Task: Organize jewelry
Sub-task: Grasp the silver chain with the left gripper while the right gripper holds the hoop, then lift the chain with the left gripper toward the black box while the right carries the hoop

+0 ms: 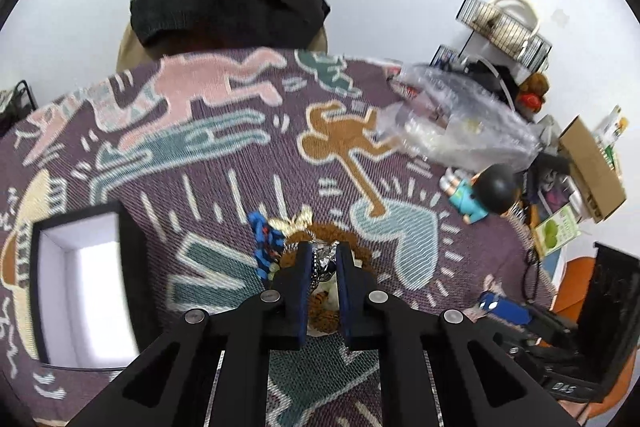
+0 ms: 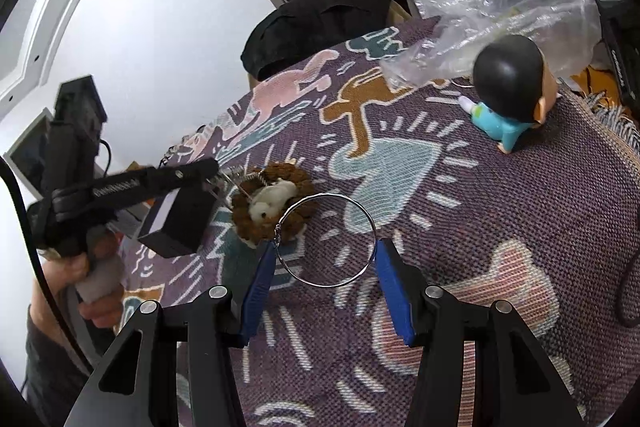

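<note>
Covering the table, a patterned woven cloth [image 2: 500, 187] lies under the right tool [image 2: 324, 259] gripping a wire bangle [image 2: 362, 215].

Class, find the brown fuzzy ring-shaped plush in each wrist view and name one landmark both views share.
Left wrist view: brown fuzzy plush, low centre, mostly hidden behind the jaws.
Right wrist view: brown fuzzy plush, left of centre, a white plush lying in it.
Shared landmark: blue-clothed doll, lying on the patterned cloth.

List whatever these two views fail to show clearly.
- Left wrist view: the silvery chain is mostly hidden between the left tongs.
- Left wrist view: the open box floor is washed out.
- Right wrist view: the left tongs' tips are motion-blurred.
</note>
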A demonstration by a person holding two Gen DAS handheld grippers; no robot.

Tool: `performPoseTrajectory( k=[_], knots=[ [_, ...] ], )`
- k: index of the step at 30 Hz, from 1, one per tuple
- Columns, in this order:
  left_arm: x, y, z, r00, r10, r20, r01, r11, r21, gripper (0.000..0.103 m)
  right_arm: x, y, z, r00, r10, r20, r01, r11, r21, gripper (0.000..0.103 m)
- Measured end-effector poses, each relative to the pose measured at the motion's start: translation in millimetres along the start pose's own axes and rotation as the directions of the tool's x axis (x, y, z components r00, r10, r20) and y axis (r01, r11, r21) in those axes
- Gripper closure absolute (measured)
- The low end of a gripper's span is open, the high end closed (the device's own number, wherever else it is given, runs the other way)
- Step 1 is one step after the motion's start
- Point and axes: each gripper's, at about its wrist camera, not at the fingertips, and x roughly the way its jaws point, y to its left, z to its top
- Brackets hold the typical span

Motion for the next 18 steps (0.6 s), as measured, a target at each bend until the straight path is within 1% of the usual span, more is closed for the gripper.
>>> performPoseTrajectory(
  k=[8,12,18],
  knots=[
    [-59,5,25,0.994,-0.005,0.112,0.004,1.0,0.007,0.091,-4,28,8,1.0,0.02,0.015,-0.019,0.999,-0.042,0.051],
    [-90,5,36,0.986,-0.003,0.168,-0.001,1.0,0.018,0.091,-11,44,19,0.999,0.031,0.035,-0.029,0.997,-0.07,0.051],
    [-136,5,53,0.968,0.01,0.249,-0.017,0.999,0.028,0.091,-23,72,37,0.997,0.048,0.068,-0.04,0.992,-0.119,0.051]
  ],
)
